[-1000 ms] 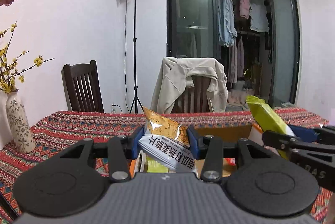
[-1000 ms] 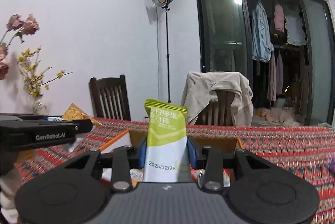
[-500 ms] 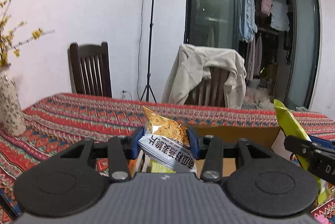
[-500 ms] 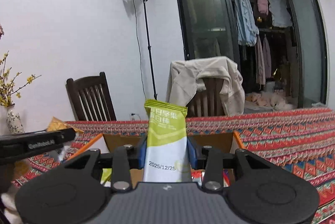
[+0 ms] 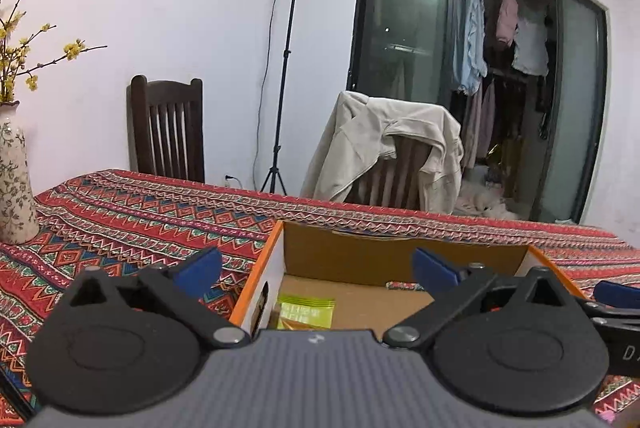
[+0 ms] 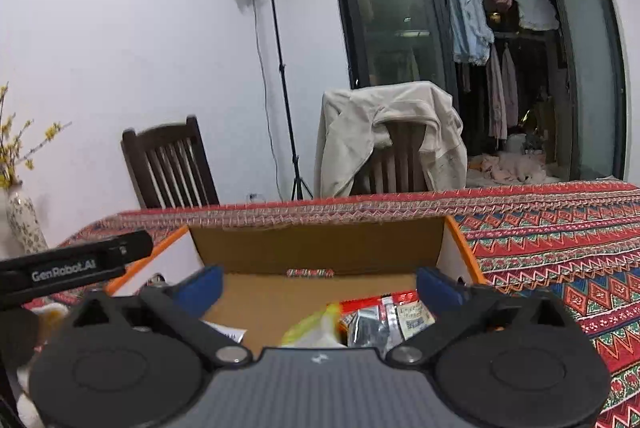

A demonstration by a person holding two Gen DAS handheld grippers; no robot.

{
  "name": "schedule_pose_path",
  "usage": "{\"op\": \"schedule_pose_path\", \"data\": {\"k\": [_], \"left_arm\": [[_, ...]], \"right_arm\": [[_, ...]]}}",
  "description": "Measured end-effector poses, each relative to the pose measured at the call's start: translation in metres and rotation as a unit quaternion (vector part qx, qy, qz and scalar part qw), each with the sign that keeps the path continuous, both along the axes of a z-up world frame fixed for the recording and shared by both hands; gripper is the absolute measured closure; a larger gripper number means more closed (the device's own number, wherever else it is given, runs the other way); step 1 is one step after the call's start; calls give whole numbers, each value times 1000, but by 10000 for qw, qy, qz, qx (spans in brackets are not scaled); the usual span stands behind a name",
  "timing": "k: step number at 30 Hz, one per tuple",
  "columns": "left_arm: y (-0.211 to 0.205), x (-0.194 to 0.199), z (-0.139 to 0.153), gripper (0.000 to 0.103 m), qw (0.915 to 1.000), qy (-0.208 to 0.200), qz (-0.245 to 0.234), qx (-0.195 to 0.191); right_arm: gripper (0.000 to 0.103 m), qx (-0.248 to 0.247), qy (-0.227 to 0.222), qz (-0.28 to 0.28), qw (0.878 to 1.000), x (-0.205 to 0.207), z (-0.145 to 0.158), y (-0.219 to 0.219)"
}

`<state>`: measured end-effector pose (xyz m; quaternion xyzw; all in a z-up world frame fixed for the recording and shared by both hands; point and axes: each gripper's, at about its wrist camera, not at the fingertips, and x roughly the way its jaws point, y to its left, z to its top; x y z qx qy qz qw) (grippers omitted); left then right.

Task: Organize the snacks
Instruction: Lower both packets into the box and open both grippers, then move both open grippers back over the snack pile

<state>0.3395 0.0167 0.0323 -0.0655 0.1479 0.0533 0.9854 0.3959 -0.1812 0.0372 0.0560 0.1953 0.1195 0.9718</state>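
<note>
An open cardboard box (image 5: pixel 404 260) (image 6: pixel 316 248) with an orange rim sits on the patterned tablecloth right below both grippers. My left gripper (image 5: pixel 318 270) is opening wide over the box's left part with nothing between its blue pads. A green packet (image 5: pixel 306 310) lies on the box floor beneath it. My right gripper (image 6: pixel 318 286) is opening too, nothing between its pads, over the box's right part. Under it lie a yellow-green packet (image 6: pixel 316 330), blurred, and red and silver packets (image 6: pixel 384 316). The left gripper's black body (image 6: pixel 76 264) shows at the left of the right wrist view.
A patterned vase (image 5: pixel 14 184) with yellow flowers stands at the table's left end. Behind the table are a dark wooden chair (image 5: pixel 168 132), a chair draped with a beige jacket (image 5: pixel 384 152), and a lamp stand (image 5: pixel 284 68). Red tablecloth (image 6: pixel 560 244) stretches to the right.
Both grippers have opened and let go: the orange-and-white snack bag left the left jaws and the green packet left the right jaws. Both hands sank toward the box.
</note>
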Motion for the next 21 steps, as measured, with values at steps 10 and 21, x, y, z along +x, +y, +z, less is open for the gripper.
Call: {"op": "schedule_pose_path", "data": {"k": [10,21], "left_arm": [[-7,-5,4,0,9998,-103,-28,150],[-7,-22,21,0,9992,-382,148,23]], "right_arm": [[0,-137,-93,-78,9998,-4,0,1],[0,-70,-154,-69,9998,-10,5,-1]]}}
